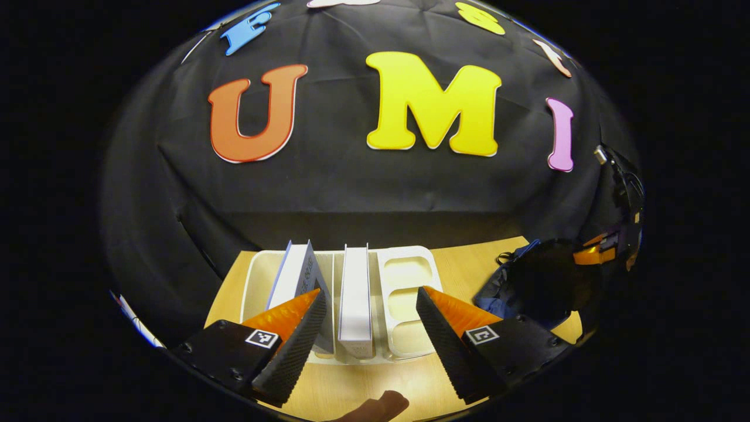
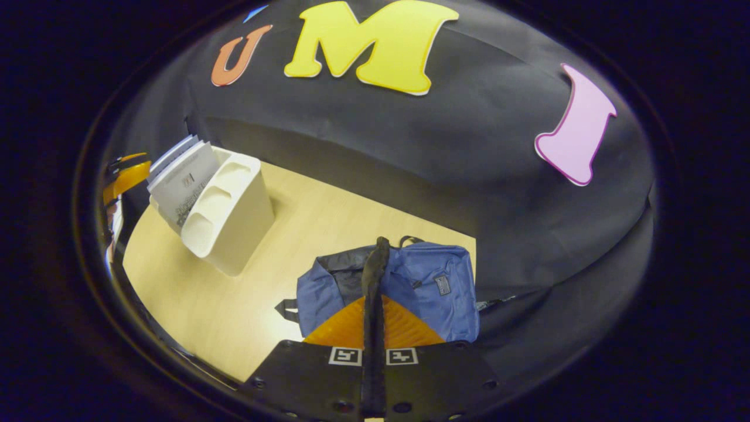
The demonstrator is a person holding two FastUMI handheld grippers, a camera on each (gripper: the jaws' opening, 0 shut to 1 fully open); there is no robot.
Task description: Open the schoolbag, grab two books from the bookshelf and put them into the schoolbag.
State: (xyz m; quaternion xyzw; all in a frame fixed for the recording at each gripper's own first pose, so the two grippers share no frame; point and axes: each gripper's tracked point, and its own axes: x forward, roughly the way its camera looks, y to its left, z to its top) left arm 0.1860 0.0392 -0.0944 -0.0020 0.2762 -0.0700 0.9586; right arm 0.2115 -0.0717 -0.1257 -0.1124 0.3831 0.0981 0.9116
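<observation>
Straddling upright book point(image 1: 355, 299) w/ wide-open left gripper point(image 1: 370, 328) (right gripper point(image 2: 375, 266) closed, empty, over schoolbag point(image 2: 433, 287))

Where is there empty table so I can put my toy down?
The wide bare stretch of table between the white bookshelf and the blue schoolbag looks free, and so does the strip in front of the shelf. It is crowded at the shelf, where the books stand and the left gripper hovers open.
</observation>
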